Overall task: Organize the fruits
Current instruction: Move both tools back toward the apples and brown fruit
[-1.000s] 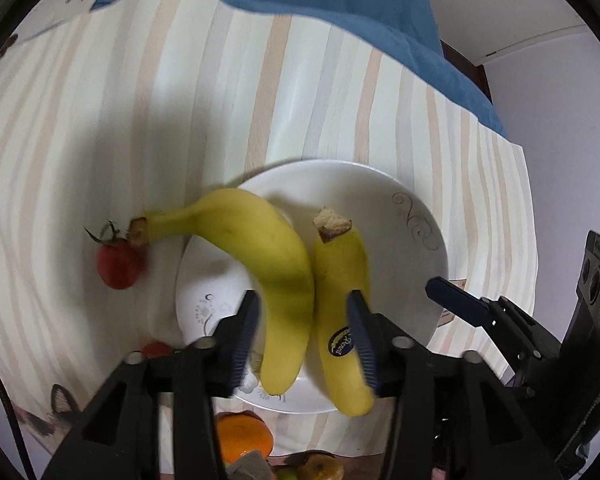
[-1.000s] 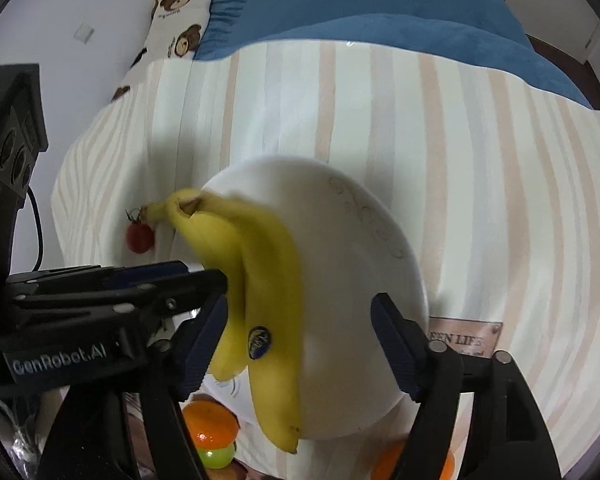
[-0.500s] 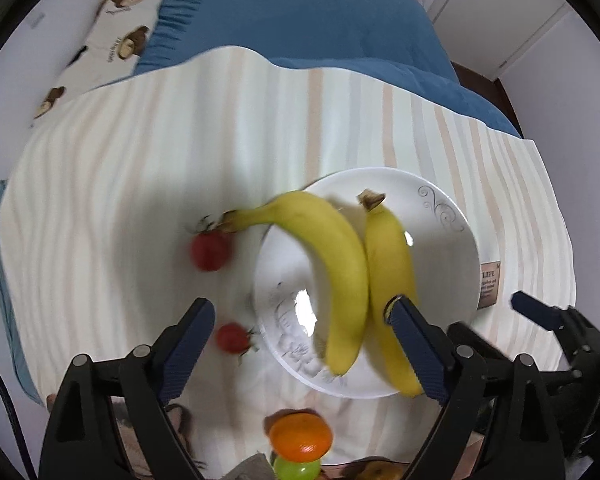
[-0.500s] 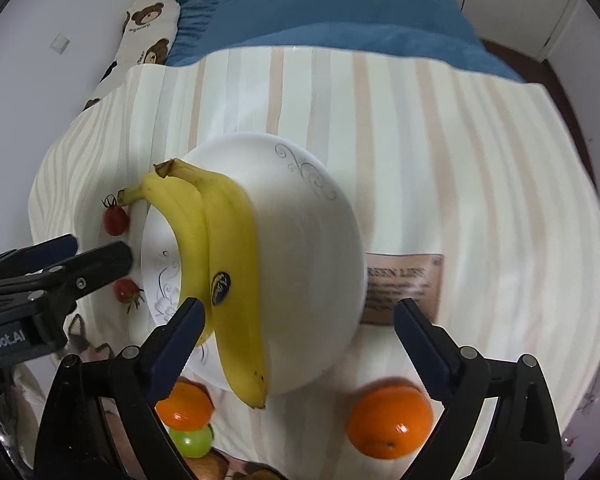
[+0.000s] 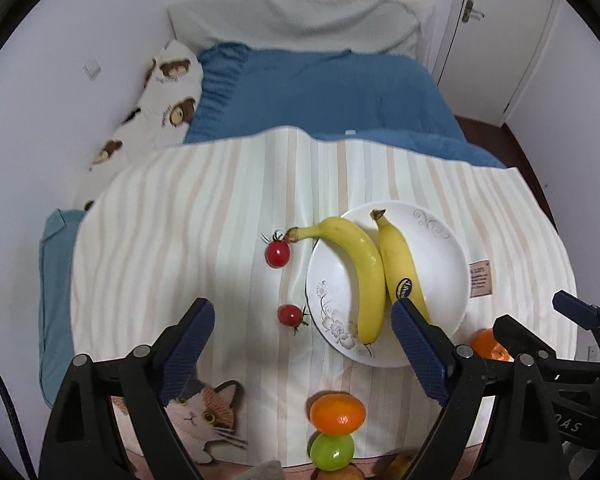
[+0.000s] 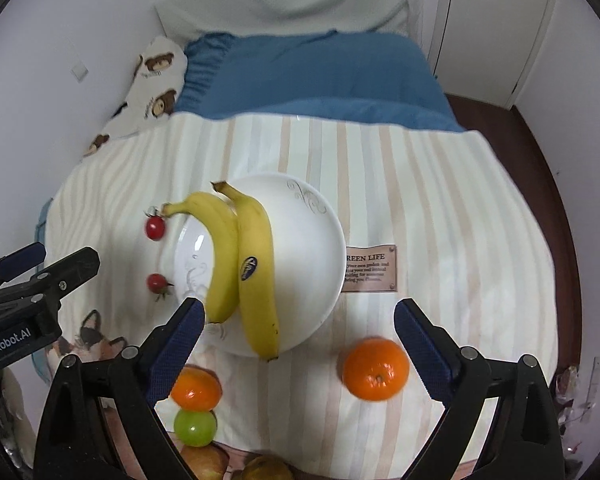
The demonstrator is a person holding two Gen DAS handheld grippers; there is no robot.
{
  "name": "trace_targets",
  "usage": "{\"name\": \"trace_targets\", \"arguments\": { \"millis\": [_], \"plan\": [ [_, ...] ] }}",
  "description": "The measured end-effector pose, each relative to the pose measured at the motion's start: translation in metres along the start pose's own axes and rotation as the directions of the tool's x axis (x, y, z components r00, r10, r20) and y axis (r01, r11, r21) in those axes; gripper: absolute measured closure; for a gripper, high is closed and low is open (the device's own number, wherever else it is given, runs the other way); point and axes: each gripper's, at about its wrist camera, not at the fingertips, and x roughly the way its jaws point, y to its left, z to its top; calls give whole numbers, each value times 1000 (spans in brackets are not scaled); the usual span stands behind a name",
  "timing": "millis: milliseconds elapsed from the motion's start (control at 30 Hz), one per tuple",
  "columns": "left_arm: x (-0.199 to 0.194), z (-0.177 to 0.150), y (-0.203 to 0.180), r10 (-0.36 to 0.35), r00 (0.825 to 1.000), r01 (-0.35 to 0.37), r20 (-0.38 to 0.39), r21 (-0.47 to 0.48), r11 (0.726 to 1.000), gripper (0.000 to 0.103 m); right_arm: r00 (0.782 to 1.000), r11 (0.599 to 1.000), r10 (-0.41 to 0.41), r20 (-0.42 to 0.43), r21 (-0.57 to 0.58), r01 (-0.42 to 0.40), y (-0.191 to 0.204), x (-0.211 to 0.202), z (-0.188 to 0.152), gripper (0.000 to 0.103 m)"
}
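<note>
1. You are leaving two yellow bananas [image 5: 364, 276] lying side by side on the round white plate with grey scrollwork [image 5: 444, 256]; the one on the left is poking its stem over the rim toward the farther of two small red cherry tomatoes [image 5: 277, 253]
2. You are holding the left tool [image 5: 300, 344] wide apart and gripping nothing, its jaws having just been opening, with no fruit between its blue pads
3. You are keeping the right tool [image 6: 298, 336] spread and empty too, its jaws also having just been opening, above the near edge of the plate
4. You are, by my reading, only part-way through: the bananas look placed, the rest is waiting on the striped cream cloth [image 6: 440, 200] covering the bed
5. You are still facing both tomatoes left of the plate, the nearer one [image 5: 289, 315] just beside its rim
6. You are also leaving one orange mandarin [image 6: 375, 369] loose near the right tool, and another mandarin [image 6: 196, 388] touching a green round fruit [image 6: 195, 427] at the near edge
7. You are seeing brownish fruit [image 6: 266, 469] at the bottom edge too cut off to name
</note>
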Motion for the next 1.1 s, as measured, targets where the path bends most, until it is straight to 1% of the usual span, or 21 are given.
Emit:
{"name": "trace_targets", "arguments": {
  "millis": [133,367,533,633,733,833,900,933,1000,1067,1100],
  "plan": [
    [-28,-11,-2,-3,999,2,53,9,1000,13,998,1000,-1,55,-14,1,7,-33,-8,5],
    [-73,-32,-4,-9,992,7,129,19,1000,13,992,1000,19,126,-27,-16,19,-81,-29,5],
    [-95,-45,-2,-26,988,24,154,13,1000,13,987,999,39,156,-24,-36,23,-108,-47,5],
    [-102,-57,-3,-30,988,28,150,16,999,13,986,998,65,152,-22,-62,23,-118,-60,5],
    [-96,-76,-1,-39,994,37,103,17,999,13,988,994,107,106,-10,-107,22,-115,-78,5],
    [-76,-98,-1,-17,999,16,34,24,1000,13,989,988,151,9,14,-151,18,-89,-101,5],
    [-54,-114,1,-5,999,6,-35,22,1000,13,981,982,184,-54,52,-182,12,-69,-115,5],
    [-40,-123,2,-4,997,6,-83,20,1000,13,972,975,214,-98,86,-206,7,-54,-125,6],
    [-16,-141,2,-11,986,13,-164,13,1000,13,957,966,244,-154,127,-226,1,-31,-141,7],
    [12,-166,1,-40,962,40,-270,-4,999,13,941,960,261,-217,165,-228,-4,-2,-160,10],
    [26,-176,0,-61,946,58,-318,-20,998,13,934,957,267,-238,176,-229,-5,6,-166,12]
  ]
}}
